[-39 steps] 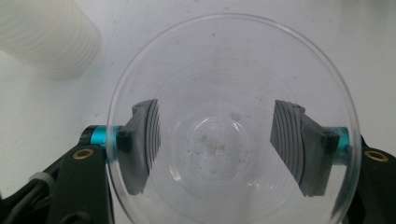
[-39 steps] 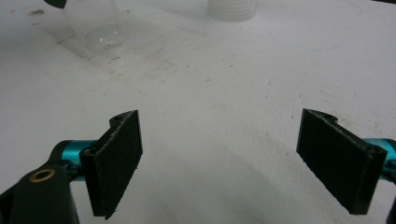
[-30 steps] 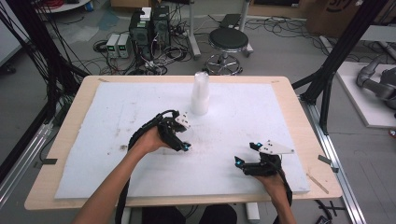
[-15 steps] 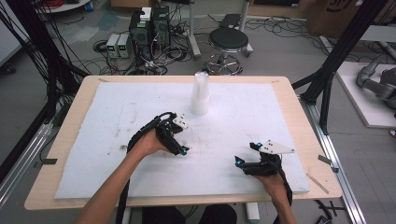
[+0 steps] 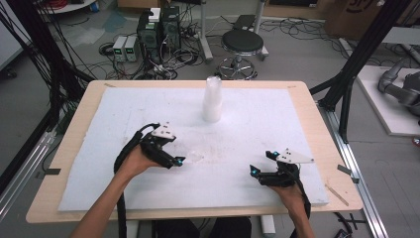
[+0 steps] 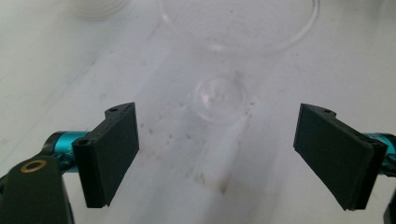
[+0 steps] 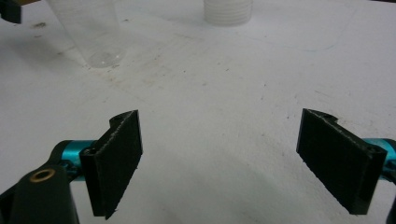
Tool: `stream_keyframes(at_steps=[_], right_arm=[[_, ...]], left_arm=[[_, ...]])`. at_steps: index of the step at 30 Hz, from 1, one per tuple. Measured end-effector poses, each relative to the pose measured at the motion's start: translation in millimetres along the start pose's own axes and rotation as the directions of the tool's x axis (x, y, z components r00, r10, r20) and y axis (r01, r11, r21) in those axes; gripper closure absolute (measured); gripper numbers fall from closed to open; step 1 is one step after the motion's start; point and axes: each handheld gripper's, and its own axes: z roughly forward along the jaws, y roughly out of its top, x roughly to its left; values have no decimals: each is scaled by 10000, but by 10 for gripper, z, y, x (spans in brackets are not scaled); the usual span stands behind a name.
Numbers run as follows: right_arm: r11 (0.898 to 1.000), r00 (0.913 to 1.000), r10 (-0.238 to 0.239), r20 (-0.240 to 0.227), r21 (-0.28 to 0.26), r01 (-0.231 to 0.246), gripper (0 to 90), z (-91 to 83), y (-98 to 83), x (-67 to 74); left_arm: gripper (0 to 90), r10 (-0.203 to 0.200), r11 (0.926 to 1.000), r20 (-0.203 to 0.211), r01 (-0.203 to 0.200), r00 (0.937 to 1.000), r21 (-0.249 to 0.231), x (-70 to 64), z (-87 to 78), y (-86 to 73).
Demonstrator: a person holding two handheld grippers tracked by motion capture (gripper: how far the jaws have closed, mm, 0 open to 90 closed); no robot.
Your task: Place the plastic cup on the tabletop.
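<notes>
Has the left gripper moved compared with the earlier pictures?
Yes. The left gripper has drawn back toward the person, farther from the cup stack.

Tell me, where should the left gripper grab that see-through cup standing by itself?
Probably around the side wall, low to mid height. The clear cup stands upright on the white board, mouth up, just ahead of the open left gripper. Its wall is round and thin, so come in level from the person's side, one pad on each side, and squeeze gently.

The surface [image 5: 124,114] was a matt white, scuffed, speckled sheet with a pale wooden rim. A clear glossy plastic cup [image 6: 219,95] stood on it. Each hand-held gripper's pads [image 7: 119,161] looked matt black and rough-edged.
</notes>
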Motion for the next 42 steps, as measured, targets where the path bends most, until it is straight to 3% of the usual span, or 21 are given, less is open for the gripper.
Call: stream_keyframes(at_steps=[1,3,4,6,8,9,10,15,20,21,22,28,29,32,34,38,39,42], right_arm=[[10000,10000,19,81,-65,-19,146,-2,-1,2],[10000,9999,65,132,-54,-64,146,-5,-2,2],[9999,9999,87,131,-64,-86,145,-3,-1,1],[9999,9999,74,147,-95,-73,145,-5,-3,-4],[9999,9998,144,130,-73,-143,145,-9,-4,0],[9999,9998,144,130,-73,-143,145,-9,-4,0],[9998,9998,167,132,-71,-166,145,-11,-4,3],[9999,9999,63,148,-110,-61,145,-11,-5,11],[9996,9997,-132,210,-236,137,145,-18,-10,16],[9996,9997,-132,210,-236,137,145,-18,-10,16],[9997,9997,-115,210,-217,120,146,-18,-10,20],[9999,9999,2,171,-154,1,145,-15,-9,12],[9999,9999,3,162,-132,-1,145,-15,-8,11],[9998,9998,-53,216,-194,57,146,-21,-12,24],[9997,9996,-110,250,-228,115,151,-19,-13,28],[9999,9996,-137,245,-29,137,153,0,-6,33],[9998,9996,-195,215,20,195,154,4,-5,31],[9998,9997,-169,168,126,167,154,14,-2,26]], left_arm=[[142,-247,9990,-72,244,9997,-367,-11,-53,-74],[142,-429,9971,-141,419,9990,-637,-15,-108,-154],[142,-720,9940,-416,682,9965,-854,-40,-198,-312],[142,-1033,9861,-597,944,9929,-1365,-81,-269,-472],[142,-1306,9740,-811,1126,9881,-1967,-126,-335,-614],[142,-1306,9740,-811,1126,9881,-1967,-126,-335,-614],[142,-1612,9581,-1066,1296,9812,-2554,-177,-390,-731],[141,-2053,9258,-1463,1435,9677,-3497,-245,-487,-939],[141,-2283,8991,-1836,1347,9561,-4165,-276,-528,-1053],[141,-2283,8991,-1836,1347,9561,-4165,-276,-528,-1053],[141,-2367,8938,-1924,1358,9523,-4275,-294,-519,-1078],[140,-2285,8955,-2154,1181,9494,-4291,-329,-487,-1097],[140,-2301,8994,-2099,1252,9503,-4189,-320,-478,-1089],[141,-2402,9011,-2132,1359,9470,-4117,-311,-471,-1087],[141,-2419,8979,-2127,1353,9467,-4189,-316,-474,-1093],[141,-2257,8961,-2230,1123,9483,-4293,-339,-482,-1102],[141,-2053,8989,-2302,902,9512,-4289,-359,-480,-1101],[141,-1964,9007,-2353,803,9519,-4270,-368,-476,-1099]])
